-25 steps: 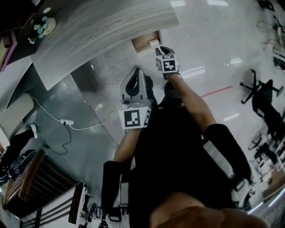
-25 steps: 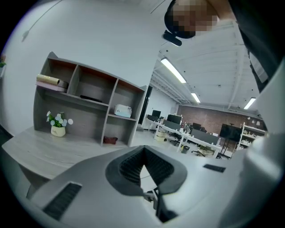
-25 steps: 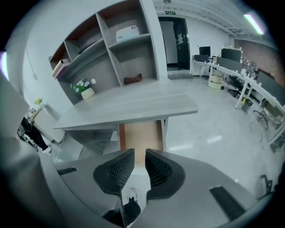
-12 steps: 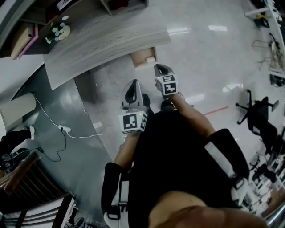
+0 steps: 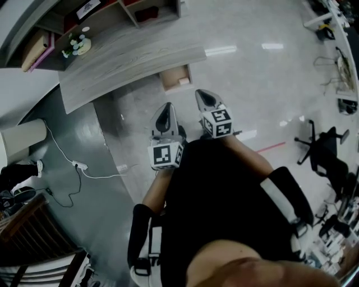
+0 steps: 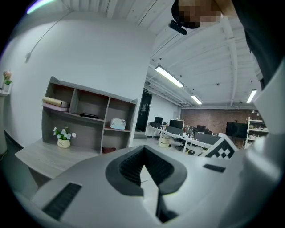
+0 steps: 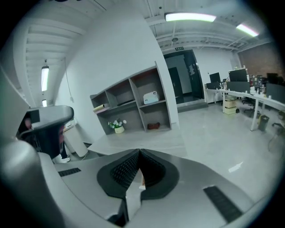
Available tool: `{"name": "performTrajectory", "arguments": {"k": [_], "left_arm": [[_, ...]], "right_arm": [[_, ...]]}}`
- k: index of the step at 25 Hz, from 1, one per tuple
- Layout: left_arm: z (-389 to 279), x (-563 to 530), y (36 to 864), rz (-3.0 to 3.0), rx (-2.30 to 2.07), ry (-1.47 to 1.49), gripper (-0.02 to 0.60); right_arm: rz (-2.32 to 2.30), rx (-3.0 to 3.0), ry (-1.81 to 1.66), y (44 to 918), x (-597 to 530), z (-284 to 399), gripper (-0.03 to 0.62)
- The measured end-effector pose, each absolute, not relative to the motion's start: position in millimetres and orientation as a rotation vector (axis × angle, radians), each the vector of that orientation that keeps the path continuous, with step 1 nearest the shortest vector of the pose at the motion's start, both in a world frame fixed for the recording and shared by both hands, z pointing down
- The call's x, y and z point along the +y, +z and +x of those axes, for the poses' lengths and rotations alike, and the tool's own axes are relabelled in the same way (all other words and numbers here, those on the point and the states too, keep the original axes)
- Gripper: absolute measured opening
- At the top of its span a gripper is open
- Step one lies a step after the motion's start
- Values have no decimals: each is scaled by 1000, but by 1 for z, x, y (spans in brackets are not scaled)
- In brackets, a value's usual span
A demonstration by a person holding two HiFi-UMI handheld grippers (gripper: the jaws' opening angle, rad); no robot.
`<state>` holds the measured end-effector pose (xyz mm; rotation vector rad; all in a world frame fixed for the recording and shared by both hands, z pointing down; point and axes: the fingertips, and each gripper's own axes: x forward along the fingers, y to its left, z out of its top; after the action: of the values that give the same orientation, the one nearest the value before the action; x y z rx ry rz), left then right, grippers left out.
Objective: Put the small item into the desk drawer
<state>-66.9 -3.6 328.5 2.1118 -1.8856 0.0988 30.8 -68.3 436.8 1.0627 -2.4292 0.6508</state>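
In the head view the grey wood desk point(image 5: 129, 61) has its drawer point(image 5: 171, 78) pulled open, and a small pale item point(image 5: 183, 81) lies inside it. My right gripper point(image 5: 205, 100) hangs over the floor below the drawer, apart from it. Its jaws have just closed, with nothing between them. My left gripper point(image 5: 165, 115) is beside it on the left, also shut and empty. In the left gripper view the left gripper point(image 6: 144, 149) points over the desk top point(image 6: 42, 156). In the right gripper view the right gripper point(image 7: 139, 150) faces the desk point(image 7: 142, 140).
A shelf unit point(image 5: 106, 17) with a flower pot point(image 5: 78, 45) stands at the back of the desk. A white power strip with its cable point(image 5: 78, 165) lies on the floor at left. An office chair point(image 5: 325, 151) stands at right. Wooden chairs point(image 5: 33, 241) are at lower left.
The right gripper has drawn back from the open drawer, risen and shut. The left gripper has lifted a little. The small item stays in the drawer.
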Motion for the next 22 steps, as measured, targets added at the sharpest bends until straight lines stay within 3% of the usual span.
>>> {"name": "performTrajectory", "arguments": {"k": [12, 22], "left_arm": [[-61, 13, 298, 2133, -1934, 53, -2], [-60, 12, 290, 2131, -1963, 19, -1]], "right_arm": [[1067, -2631, 572, 340, -39, 49, 0], [1040, -2665, 567, 334, -36, 49, -2]]}}
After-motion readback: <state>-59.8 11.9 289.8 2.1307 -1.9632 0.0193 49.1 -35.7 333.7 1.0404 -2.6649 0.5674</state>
